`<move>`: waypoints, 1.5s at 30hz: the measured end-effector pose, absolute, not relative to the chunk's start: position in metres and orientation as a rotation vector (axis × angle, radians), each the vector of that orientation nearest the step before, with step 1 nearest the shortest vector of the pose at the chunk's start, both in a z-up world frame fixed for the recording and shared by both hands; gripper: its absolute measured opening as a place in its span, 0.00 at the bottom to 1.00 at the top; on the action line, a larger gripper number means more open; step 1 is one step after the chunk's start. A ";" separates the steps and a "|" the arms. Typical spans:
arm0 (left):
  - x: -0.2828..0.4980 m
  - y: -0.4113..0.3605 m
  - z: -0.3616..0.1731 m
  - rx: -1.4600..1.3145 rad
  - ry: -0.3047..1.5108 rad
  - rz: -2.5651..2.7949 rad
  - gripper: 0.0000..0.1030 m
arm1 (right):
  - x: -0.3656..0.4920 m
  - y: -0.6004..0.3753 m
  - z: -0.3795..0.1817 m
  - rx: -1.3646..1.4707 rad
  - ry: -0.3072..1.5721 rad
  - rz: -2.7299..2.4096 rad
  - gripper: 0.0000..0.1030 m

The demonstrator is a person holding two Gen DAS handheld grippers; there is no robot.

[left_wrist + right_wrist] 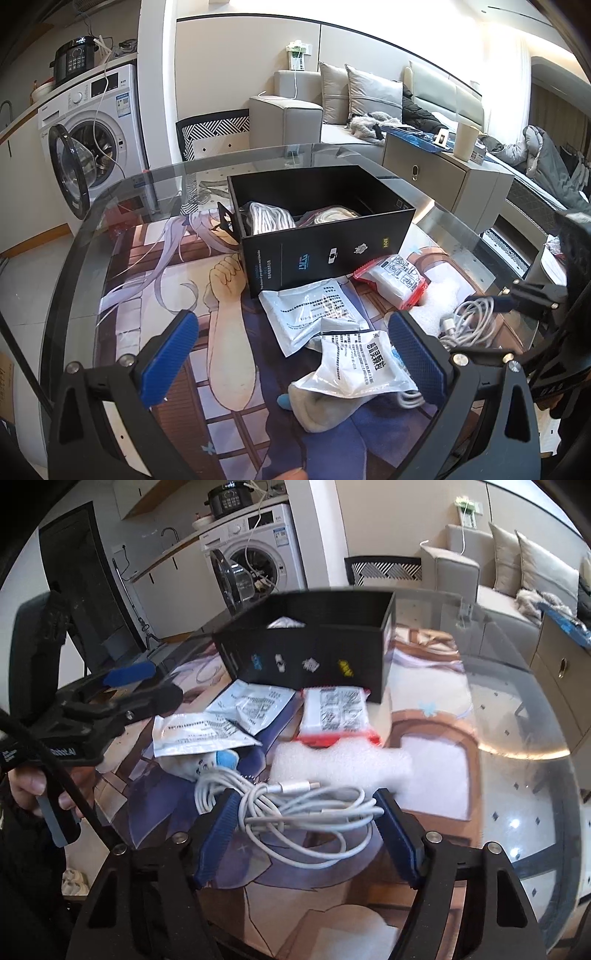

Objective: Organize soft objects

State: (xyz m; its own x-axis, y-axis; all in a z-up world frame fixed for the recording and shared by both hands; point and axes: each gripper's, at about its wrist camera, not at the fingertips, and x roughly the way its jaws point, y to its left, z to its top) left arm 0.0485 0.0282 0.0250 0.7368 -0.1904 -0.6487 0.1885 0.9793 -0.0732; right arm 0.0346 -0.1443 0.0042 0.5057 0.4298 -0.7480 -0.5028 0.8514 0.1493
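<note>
Soft objects, item in hand: white cable bundle [295,812], loosely coiled, seen in the right wrist view between the blue pads of the right gripper [304,829]; jaws half closed and pinching the coil at both flanks; bundle lying low over the surface [517,775], whether lifted clear cannot be told.

Remaining stock: two flat white pouches [314,314], a red-edged packet [391,282], a grey sock [321,406] and a white foam sheet [340,760], all strewn just in front of the black box [325,236]; box open-topped, already holding white rolled goods.

Left gripper [291,358]: jaws spread, nothing between the pads, held above the pouches and the sock.

Risks, judged: loops are held by the outer strands only, so slack turns may sag and slip out during carriage; a trailing plug end may snag on the sock or drag the foam sheet; a dangling loop may catch the box rim and shift or tip the light box; the two grippers are near each other, so a collision is possible if both are moved toward the box at once.

Surface: round glass top, laid over a printed illustrated mat; glossy, with strong reflections at the far edge.

Room: domestic; washing machine [99,136] with door open, cooker [75,59] set on top; grey sofa [332,103] with cushions; low cabinet [443,177]; bed with dark bedding at the right.
</note>
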 end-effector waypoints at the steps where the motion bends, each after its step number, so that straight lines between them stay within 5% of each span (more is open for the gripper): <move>1: 0.049 0.028 0.025 -0.001 0.713 -0.210 1.00 | 0.034 -0.147 0.007 -0.094 0.865 0.560 0.71; 2: 0.048 0.027 0.025 0.000 0.714 -0.210 1.00 | 0.034 -0.149 0.010 -0.095 0.858 0.557 0.70; 3: 0.048 0.027 0.025 0.001 0.713 -0.210 1.00 | 0.034 -0.151 0.012 -0.091 0.852 0.557 0.54; 8: 0.048 0.026 0.023 0.006 0.717 -0.213 1.00 | 0.035 -0.158 0.011 -0.098 0.858 0.559 0.54; 18: 0.049 0.025 0.023 0.004 0.714 -0.215 1.00 | 0.027 -0.158 0.004 -0.204 0.877 0.615 0.60; 21: 0.048 0.025 0.022 0.002 0.714 -0.214 1.00 | 0.020 -0.157 0.003 -0.223 0.861 0.679 0.74; 45: 0.048 0.028 0.022 0.003 0.716 -0.208 1.00 | 0.014 -0.132 -0.011 -0.381 0.865 0.849 0.75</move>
